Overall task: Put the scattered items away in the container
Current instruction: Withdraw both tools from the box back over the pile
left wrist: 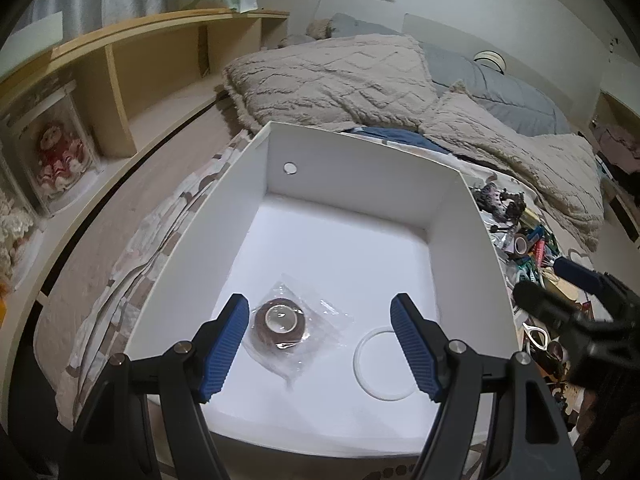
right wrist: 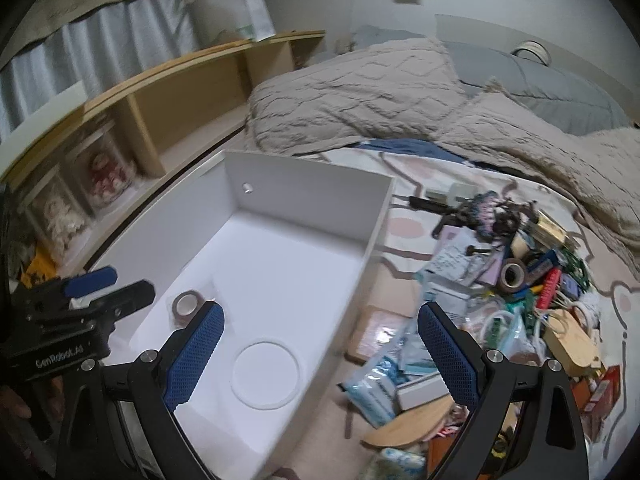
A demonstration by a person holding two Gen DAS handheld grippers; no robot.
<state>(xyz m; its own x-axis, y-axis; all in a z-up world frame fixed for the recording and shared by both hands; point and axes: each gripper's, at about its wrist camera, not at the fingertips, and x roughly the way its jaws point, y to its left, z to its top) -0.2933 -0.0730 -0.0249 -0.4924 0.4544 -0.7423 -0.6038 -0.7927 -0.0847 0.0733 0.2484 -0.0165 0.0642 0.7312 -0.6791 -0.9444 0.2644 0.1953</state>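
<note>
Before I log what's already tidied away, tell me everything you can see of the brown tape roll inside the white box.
The brown tape roll is a small ring with a pale hollow core, lying flat inside a clear, crinkled plastic bag. It rests on the floor of the white box, towards the near left part, apart from the white ring lying to its right. Nothing grips it: the left tongs hover open above it.
</note>
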